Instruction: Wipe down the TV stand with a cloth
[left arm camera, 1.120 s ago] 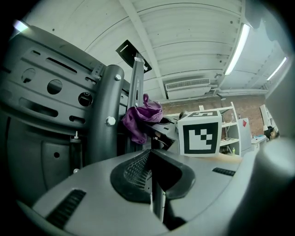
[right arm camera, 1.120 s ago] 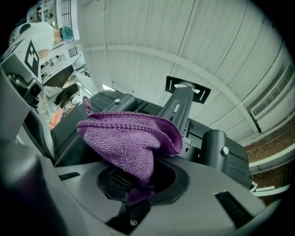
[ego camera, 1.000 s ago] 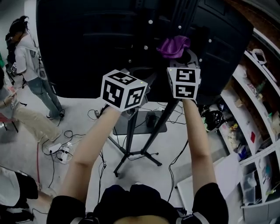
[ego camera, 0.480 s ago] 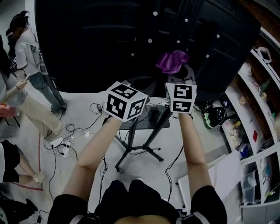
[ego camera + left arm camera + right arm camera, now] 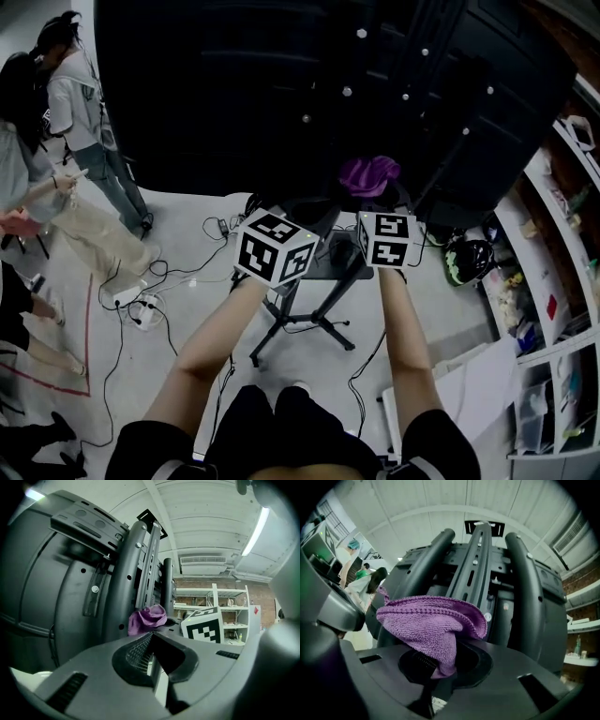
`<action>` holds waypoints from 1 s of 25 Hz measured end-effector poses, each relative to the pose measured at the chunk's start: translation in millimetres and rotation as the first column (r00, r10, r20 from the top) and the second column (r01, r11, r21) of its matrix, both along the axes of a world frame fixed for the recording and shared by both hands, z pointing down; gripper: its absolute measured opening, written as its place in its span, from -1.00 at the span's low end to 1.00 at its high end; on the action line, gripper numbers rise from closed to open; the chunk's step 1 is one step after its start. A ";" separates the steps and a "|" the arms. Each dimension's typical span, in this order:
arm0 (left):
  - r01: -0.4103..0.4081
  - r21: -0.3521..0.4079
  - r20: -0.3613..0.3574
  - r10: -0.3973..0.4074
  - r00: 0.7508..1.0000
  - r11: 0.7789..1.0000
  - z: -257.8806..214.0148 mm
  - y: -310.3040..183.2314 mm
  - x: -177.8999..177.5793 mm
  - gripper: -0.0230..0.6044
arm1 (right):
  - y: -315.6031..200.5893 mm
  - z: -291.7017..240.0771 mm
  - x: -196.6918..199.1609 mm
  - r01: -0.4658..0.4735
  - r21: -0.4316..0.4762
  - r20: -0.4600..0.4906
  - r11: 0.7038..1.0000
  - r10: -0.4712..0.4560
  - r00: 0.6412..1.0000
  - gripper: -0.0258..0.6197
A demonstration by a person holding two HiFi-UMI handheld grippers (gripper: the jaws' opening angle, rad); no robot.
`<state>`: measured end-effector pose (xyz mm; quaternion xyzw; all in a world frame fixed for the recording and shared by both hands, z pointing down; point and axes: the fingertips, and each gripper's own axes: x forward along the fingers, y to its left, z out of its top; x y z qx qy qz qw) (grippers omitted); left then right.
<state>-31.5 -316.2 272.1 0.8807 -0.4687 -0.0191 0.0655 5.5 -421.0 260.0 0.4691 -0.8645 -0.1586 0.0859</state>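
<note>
1. Head view, far left: people (image 5: 80, 112) stand on the pale floor (image 5: 187, 394). Cables (image 5: 178, 272) trail across it to a power strip (image 5: 141, 311), beside a red line (image 5: 86, 361).
2. The TV's black back panel (image 5: 234, 94) fills the top of the frame.
3. My left gripper (image 5: 152, 634) has its jaws pressed together on nothing. It sits just left of the TV stand (image 5: 319, 323).
4. The stand's dark legs splay on the floor. Its upright rails (image 5: 480, 564) run up the panel, as seen in the right gripper view.
5. My right gripper (image 5: 433, 667) is clamped on the purple cloth (image 5: 431, 620). The cloth bunches above the jaws in front of the rails. I cannot tell whether it touches them.
6. Cluttered white shelves (image 5: 553, 281) line the right wall.
7. A second ago the cloth was high against the panel. Now it and both grippers sit lower in the frame, nearer the stand's legs. More of the panel shows above them, and the people at left have shifted.
</note>
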 end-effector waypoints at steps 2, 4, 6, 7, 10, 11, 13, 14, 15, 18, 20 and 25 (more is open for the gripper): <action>0.009 -0.008 -0.004 -0.009 1.000 1.000 6.3 2.3 -4.1 -0.91 | -3.1 24.2 -0.7 -0.005 -0.067 0.007 0.998 0.006 1.000 -0.71; 0.017 -0.016 0.000 -0.017 1.000 1.000 12.6 5.5 -8.1 -0.91 | 1.7 39.0 -1.0 -0.010 -0.080 0.006 0.997 0.011 1.000 -0.71; 0.024 -0.018 0.012 -0.024 1.000 1.000 17.3 8.9 -12.5 -0.91 | 11.1 42.4 -2.7 -0.005 -0.067 0.008 0.998 0.005 1.000 -0.71; 0.029 -0.016 0.016 -0.029 0.999 0.999 18.2 10.9 -15.0 -0.91 | 16.4 39.7 -4.2 0.003 -0.058 0.016 0.998 -0.002 1.000 -0.71; 0.039 0.000 0.019 -0.039 0.999 0.999 15.1 17.4 -22.2 -0.91 | 33.4 15.4 -8.8 0.041 -0.011 0.059 0.999 -0.041 0.997 -0.71; 0.041 0.012 0.026 -0.042 0.999 0.999 12.2 19.4 -24.4 -0.91 | 39.1 2.2 -10.5 0.055 0.014 0.073 0.998 -0.056 0.996 -0.71; 0.042 0.053 0.058 -0.045 0.997 0.998 3.4 23.4 -28.0 -0.91 | 51.1 -29.4 -14.5 0.085 0.073 0.100 0.994 -0.092 0.991 -0.71; 0.039 0.079 0.078 -0.045 0.996 0.996 -2.3 25.6 -29.2 -0.91 | 57.4 -47.3 -16.5 0.102 0.104 0.117 0.989 -0.114 0.987 -0.71; 0.035 0.105 0.097 -0.045 0.994 0.994 -8.9 27.5 -30.1 -0.91 | 63.4 -66.0 -18.3 0.121 0.134 0.136 0.984 -0.139 0.981 -0.71; 0.021 0.165 0.123 -0.042 0.992 0.986 -34.5 31.3 -34.4 -0.91 | 77.2 -122.3 -23.8 0.168 0.218 0.180 0.961 -0.209 0.961 -0.71; 0.016 0.188 0.116 -0.038 0.993 0.982 -53.5 33.6 -39.2 -0.91 | 81.8 -155.6 -28.1 0.178 0.269 0.177 0.947 -0.230 0.957 -0.71; 0.007 0.212 0.088 -0.026 0.996 0.977 -94.6 33.1 -57.2 -0.91 | 88.6 -228.0 -44.6 0.195 0.361 0.173 0.912 -0.271 0.947 -0.71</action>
